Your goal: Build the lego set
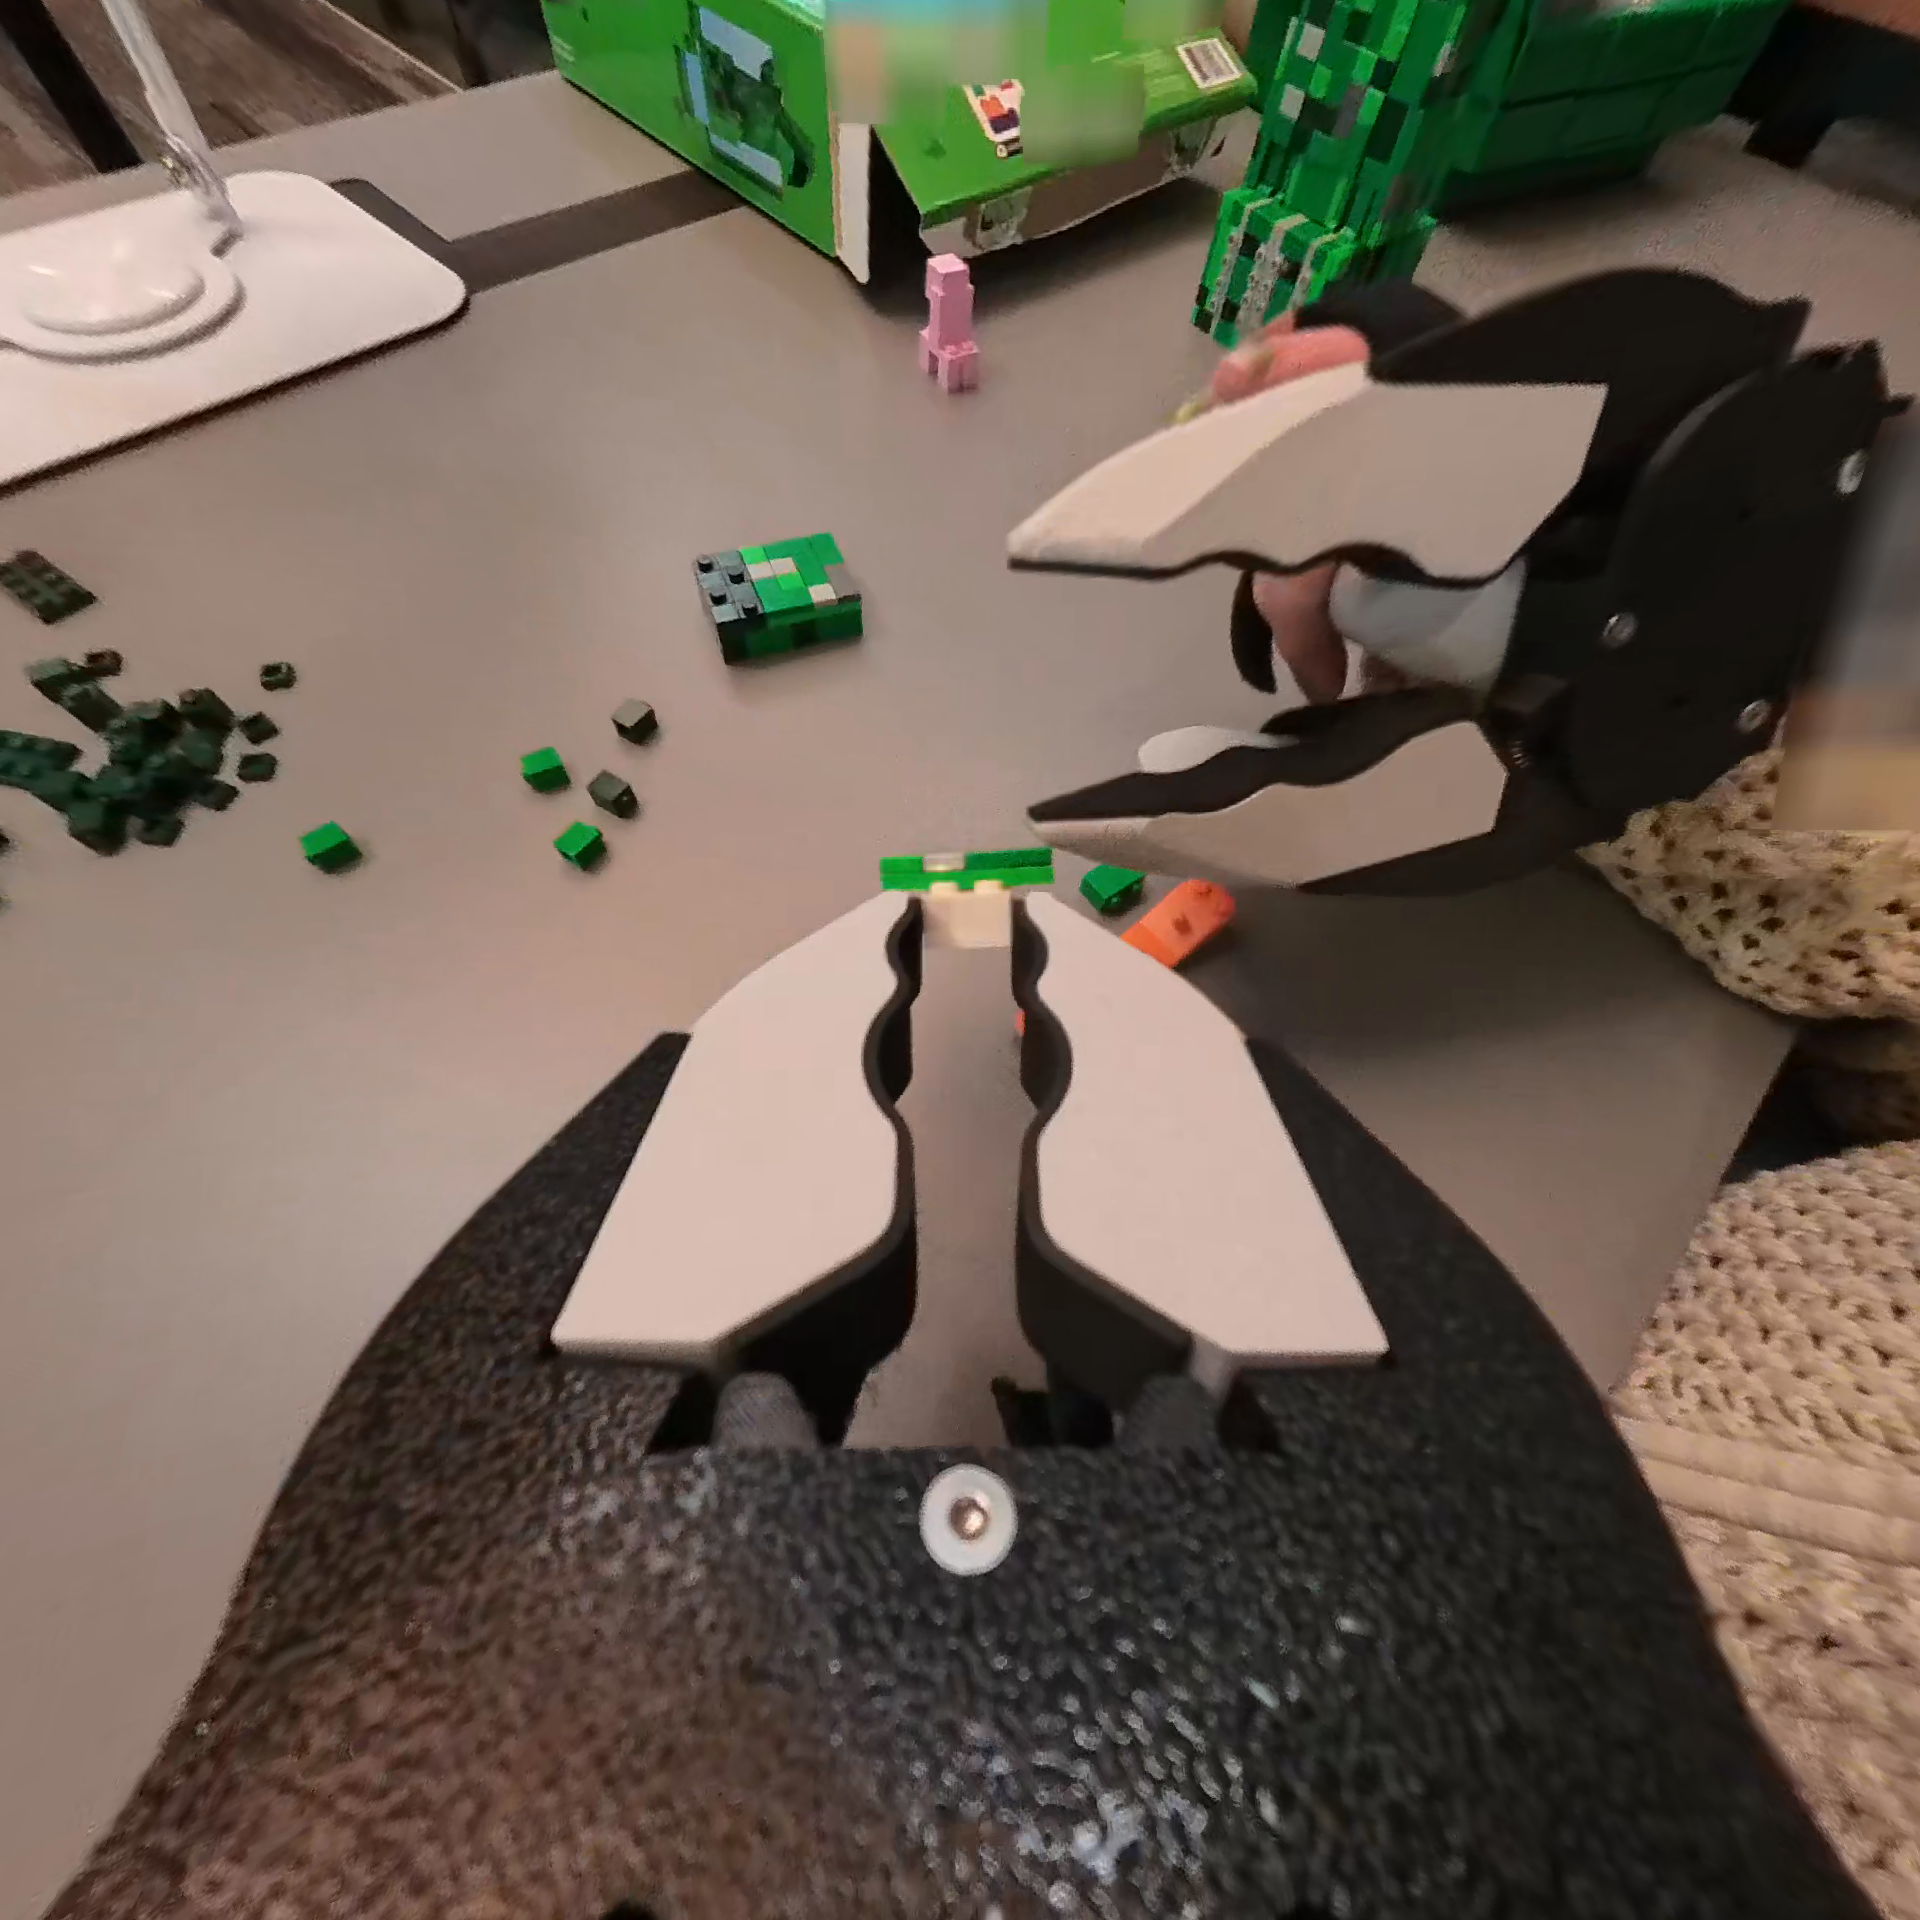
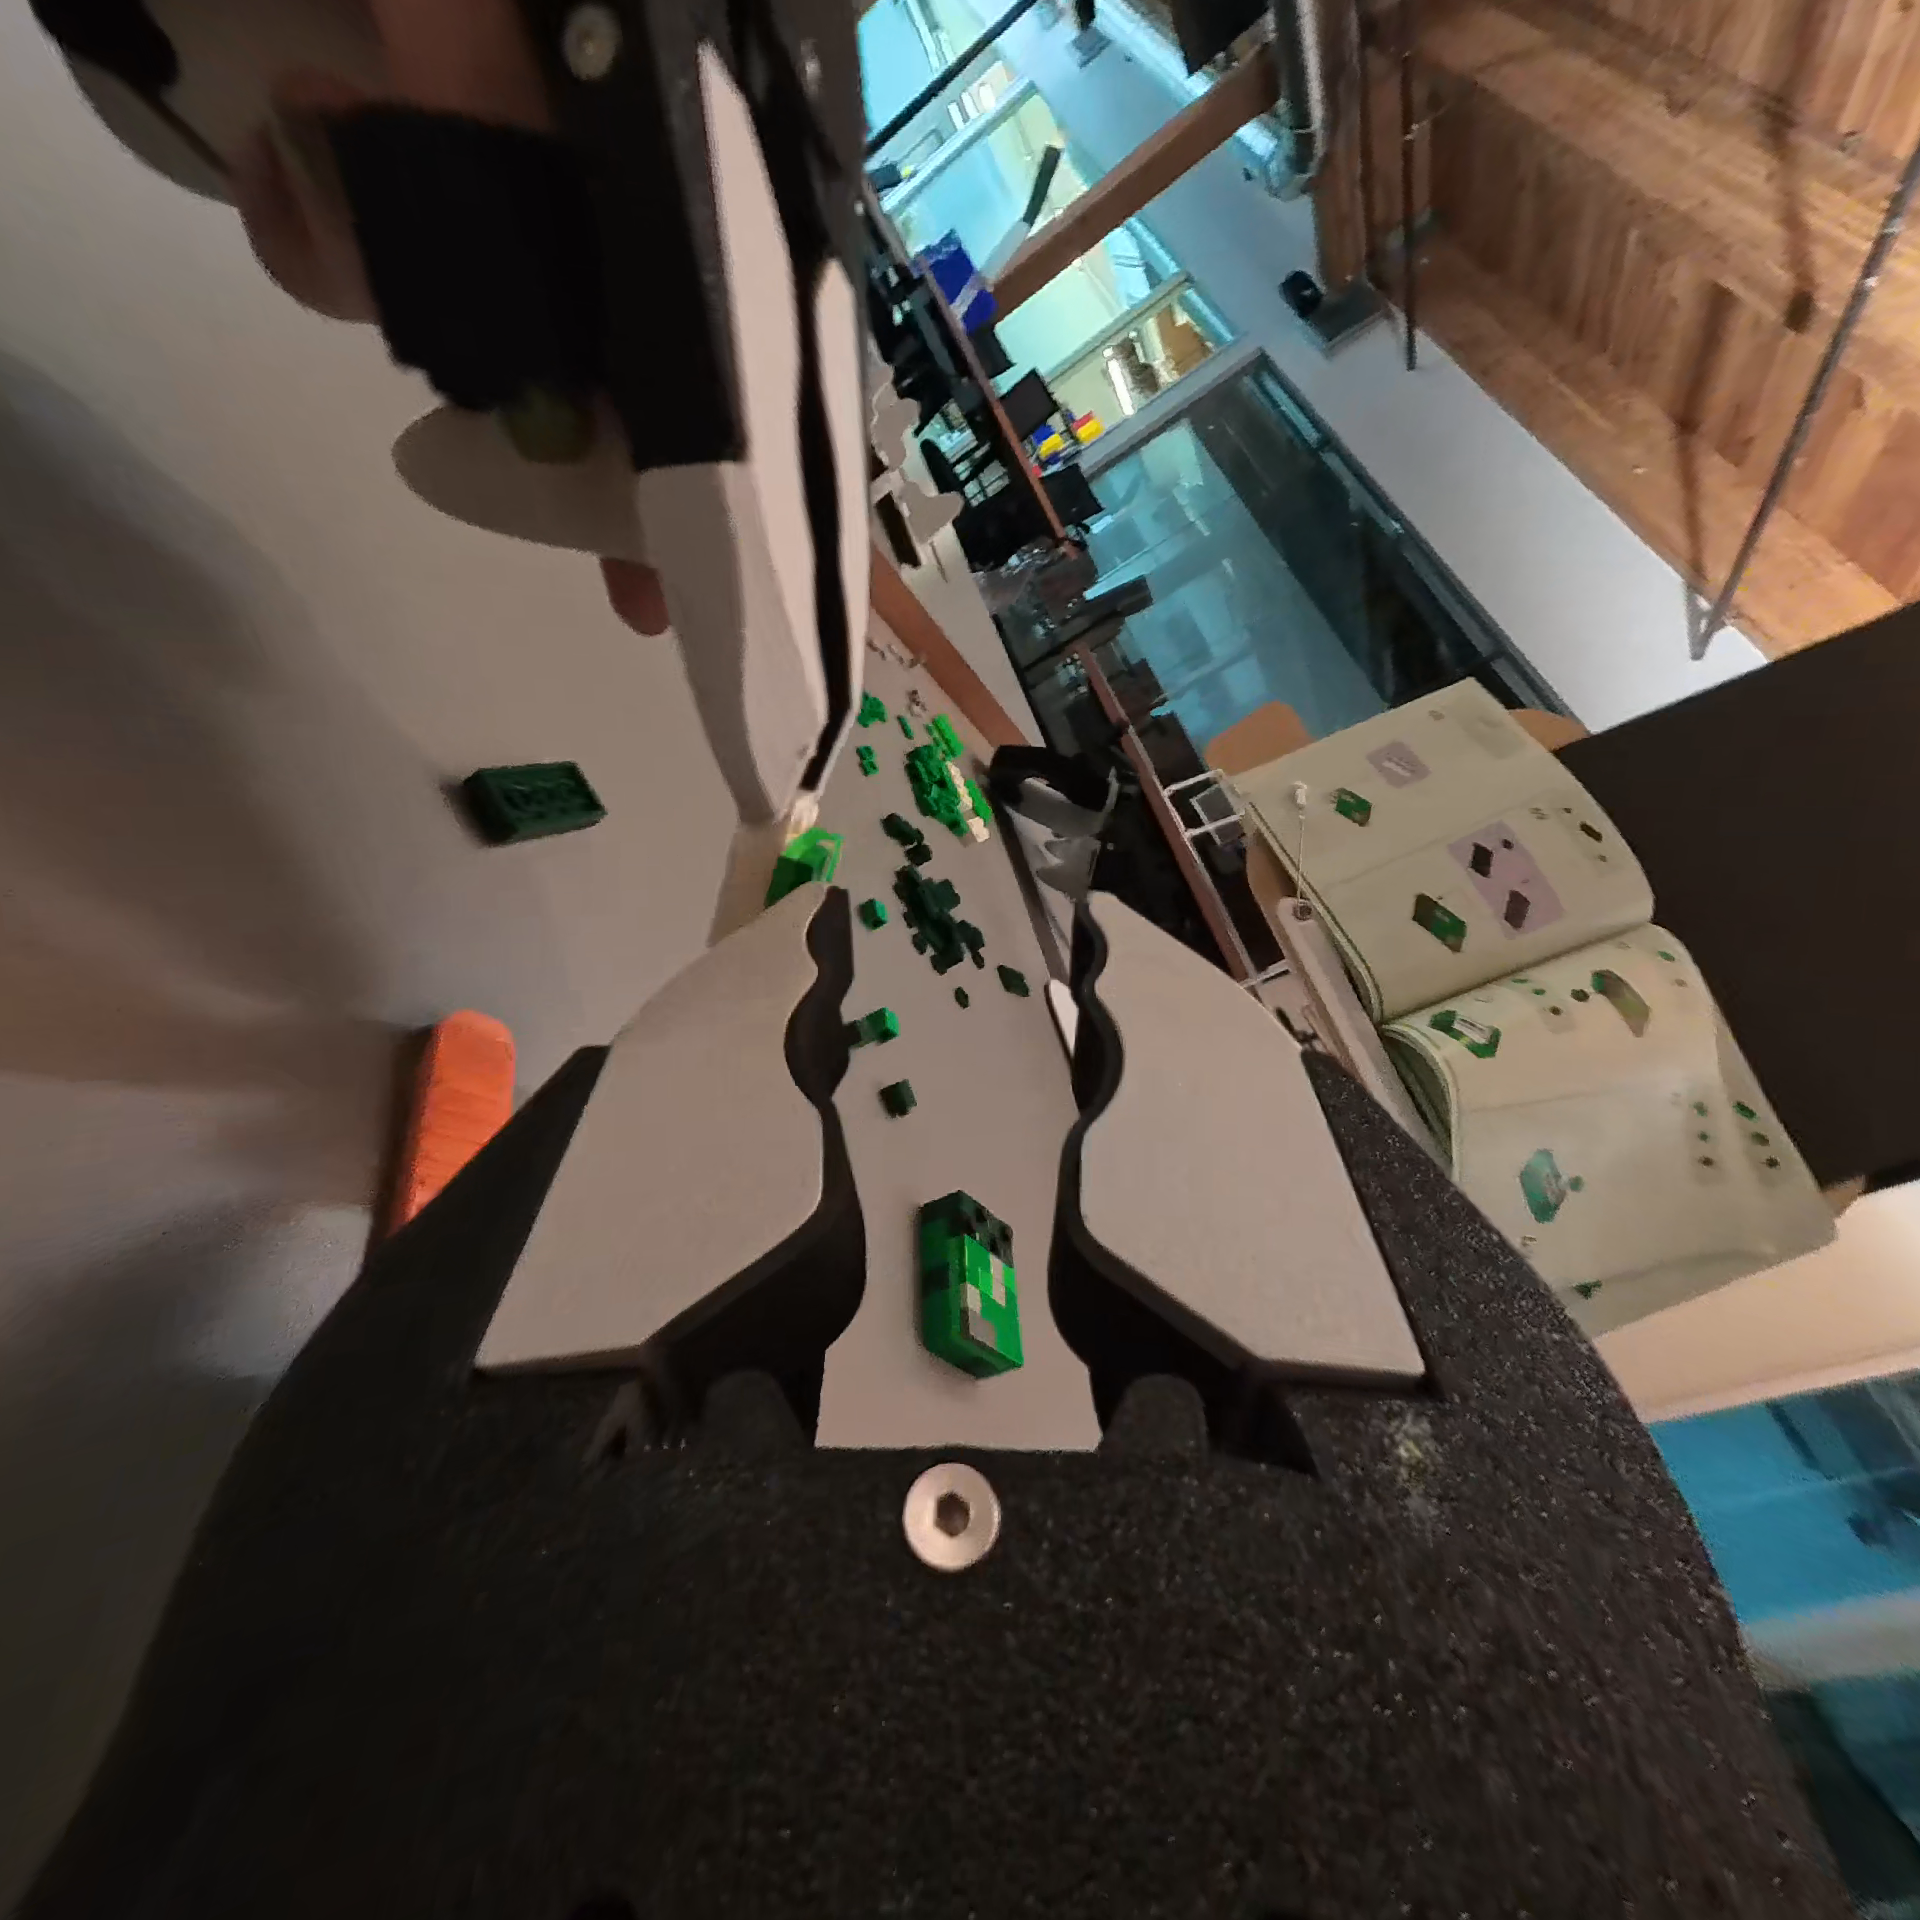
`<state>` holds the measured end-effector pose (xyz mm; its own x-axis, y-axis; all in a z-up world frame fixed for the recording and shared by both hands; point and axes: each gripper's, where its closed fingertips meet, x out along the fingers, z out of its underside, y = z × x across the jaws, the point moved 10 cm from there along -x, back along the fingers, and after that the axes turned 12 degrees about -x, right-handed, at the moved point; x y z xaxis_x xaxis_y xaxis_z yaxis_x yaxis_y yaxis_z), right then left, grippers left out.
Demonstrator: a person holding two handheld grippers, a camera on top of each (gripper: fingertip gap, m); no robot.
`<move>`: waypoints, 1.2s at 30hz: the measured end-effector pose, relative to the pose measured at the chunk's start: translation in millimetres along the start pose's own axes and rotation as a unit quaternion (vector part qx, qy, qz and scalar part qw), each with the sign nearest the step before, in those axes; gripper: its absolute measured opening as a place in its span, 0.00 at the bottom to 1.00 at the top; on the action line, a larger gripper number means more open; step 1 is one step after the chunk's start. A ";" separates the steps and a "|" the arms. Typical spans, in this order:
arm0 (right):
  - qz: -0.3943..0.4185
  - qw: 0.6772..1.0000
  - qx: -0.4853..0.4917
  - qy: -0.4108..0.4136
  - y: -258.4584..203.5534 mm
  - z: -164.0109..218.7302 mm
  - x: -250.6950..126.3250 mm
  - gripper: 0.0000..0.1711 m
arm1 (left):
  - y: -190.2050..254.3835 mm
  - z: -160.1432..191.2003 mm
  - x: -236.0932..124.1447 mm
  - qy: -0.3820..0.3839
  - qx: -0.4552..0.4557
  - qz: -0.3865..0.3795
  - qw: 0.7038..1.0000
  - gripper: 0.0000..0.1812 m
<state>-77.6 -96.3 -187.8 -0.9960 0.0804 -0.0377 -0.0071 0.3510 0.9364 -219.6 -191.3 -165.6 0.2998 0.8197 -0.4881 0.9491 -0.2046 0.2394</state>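
My left gripper (image 1: 966, 914) is shut on a small piece, a white brick with a flat green plate (image 1: 964, 871) on top, held just above the grey table (image 1: 416, 1039). My right gripper (image 1: 1029, 686) comes in from the right, open and empty, its tips just above and right of that piece. In the right wrist view my right gripper (image 2: 956, 914) is open, with the left gripper (image 2: 790, 800) and its green piece (image 2: 805, 857) ahead to the left. A small green block assembly (image 1: 779, 597) lies on the table, and it also shows between my right fingers (image 2: 971, 1288).
Loose green bricks (image 1: 561, 790) and a dark green pile (image 1: 125, 758) lie left. An orange brick separator (image 1: 1179, 920) lies by my left fingertips. A pink figure (image 1: 948, 322), a green box (image 1: 769, 114), a tall green model (image 1: 1320, 177) and a white lamp base (image 1: 156, 301) stand behind. An open booklet (image 2: 1507, 997) is beyond. The grippers are tip to tip, or close to it. From either gripper's tips it is about 15 cm to the small green block assembly (image 1: 779, 597). Seen from the right wrist view (image 2: 978, 1254) as well.
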 end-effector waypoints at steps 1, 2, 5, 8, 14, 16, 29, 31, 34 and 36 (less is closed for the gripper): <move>-0.004 1.000 -0.012 -0.002 -1.3 -0.2 0.1 0.23 | -1.3 -0.2 -0.4 0.002 -0.010 0.003 1.000 0.09; -0.009 1.000 -0.016 0.001 -2.1 -0.7 -0.3 0.23 | -3.2 -0.4 -0.9 0.005 -0.020 0.003 1.000 0.09; -0.025 0.999 0.010 0.020 -0.9 -1.4 -1.5 0.24 | -9.7 0.1 -1.9 0.011 -0.035 0.000 0.999 0.09; -0.056 0.998 0.035 0.016 -1.7 1.9 0.3 0.24 | -11.8 1.6 -2.0 0.022 -0.040 0.003 0.999 0.09; -0.111 0.990 0.082 -0.020 -10.8 6.8 11.7 0.27 | -7.9 1.1 -0.6 0.070 -0.045 0.024 0.996 0.09; -0.100 0.991 0.078 -0.029 -10.9 6.4 12.6 0.24 | -7.2 0.6 -0.4 0.086 -0.056 0.031 0.994 0.09; -0.048 0.995 0.060 -0.060 -8.5 2.9 14.5 0.11 | -6.5 3.9 2.7 0.109 -0.136 0.105 0.979 0.10; -0.041 0.996 0.052 -0.065 -6.7 4.0 13.7 0.11 | -11.0 4.3 0.0 0.093 -0.112 0.082 0.986 0.21; -0.039 0.995 0.040 -0.081 -4.4 9.3 11.7 0.11 | -22.8 10.6 -7.5 0.044 -0.053 0.008 0.998 0.25; -0.040 0.995 0.032 -0.090 -3.5 12.5 11.0 0.10 | -27.5 17.6 -11.0 -0.006 -0.019 -0.026 0.999 0.27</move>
<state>-87.4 -85.0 -195.8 -0.9604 0.2141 -0.1781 -0.0738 0.4208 0.9041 -247.3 -204.1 -181.6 0.2524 0.8221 -0.5104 0.9588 -0.1414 0.2463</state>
